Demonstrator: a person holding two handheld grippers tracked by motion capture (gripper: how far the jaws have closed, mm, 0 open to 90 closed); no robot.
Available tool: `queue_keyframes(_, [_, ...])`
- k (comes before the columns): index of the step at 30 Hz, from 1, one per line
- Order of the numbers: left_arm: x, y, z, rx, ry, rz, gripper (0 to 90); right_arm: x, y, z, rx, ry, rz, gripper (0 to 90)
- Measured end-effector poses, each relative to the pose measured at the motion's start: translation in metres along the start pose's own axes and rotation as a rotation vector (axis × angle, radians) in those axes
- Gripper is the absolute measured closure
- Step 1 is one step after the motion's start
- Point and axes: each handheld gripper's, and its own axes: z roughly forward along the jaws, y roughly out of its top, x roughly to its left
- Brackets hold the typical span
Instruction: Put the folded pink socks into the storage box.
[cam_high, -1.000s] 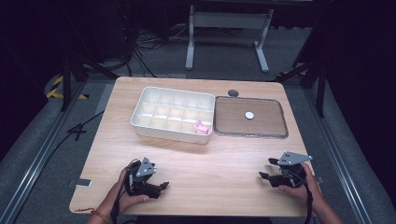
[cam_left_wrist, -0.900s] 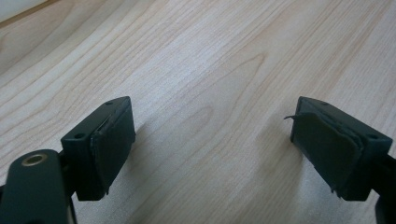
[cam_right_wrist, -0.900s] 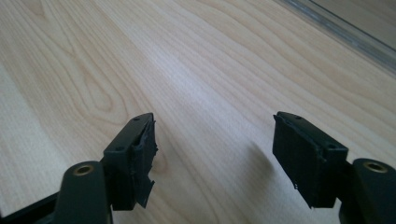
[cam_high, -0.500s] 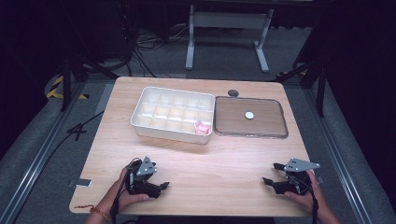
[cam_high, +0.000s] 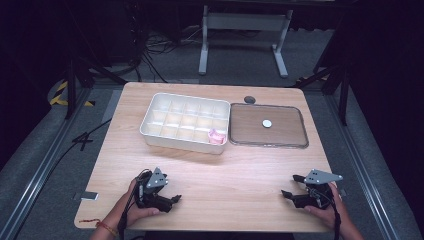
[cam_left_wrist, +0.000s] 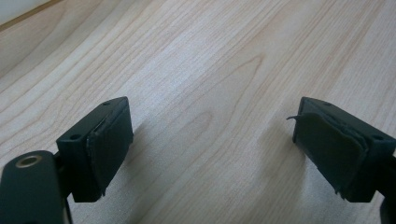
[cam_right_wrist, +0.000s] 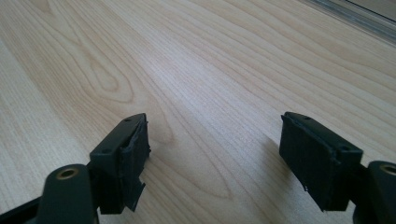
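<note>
The pink item (cam_high: 216, 135) lies in the tray's (cam_high: 150, 131) lower-right compartment, mid-frame, probably soft, though it's too small to be sure. Both the left gripper (cam_high: 175, 199) and right gripper (cam_high: 289, 192) rest open and empty near the surface's (cam_high: 240, 170) bottom edge. A reach could clip the tray wall or lid (cam_high: 290, 135), shoving either aside.

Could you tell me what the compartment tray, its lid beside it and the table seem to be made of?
Compartment tray: probably matte white plastic, with thin moulded dividers. Lid: seemingly clear glossy plastic, since the wood shows through. Table: light wood or wood-look laminate, with visible grain.
</note>
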Motion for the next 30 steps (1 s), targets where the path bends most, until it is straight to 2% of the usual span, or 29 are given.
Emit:
queue_keyframes(2, [-0.0004, 0.0, 0.0004, 0.0, -0.006, -0.008, 12.2, 0.0, 0.0, 0.0, 0.0, 0.0, 0.0, 24.4])
queue_keyframes(11, [0.0004, 0.0014, 0.0018, -0.001, -0.01, 0.005, 11.4, 0.0, 0.0, 0.0, 0.0, 0.0, 0.0, 24.4])
queue_keyframes(30, [0.0012, 0.0029, 0.0038, 0.003, -0.018, 0.002, 9.7, 0.0, 0.0, 0.0, 0.0, 0.0, 0.001, 24.4])
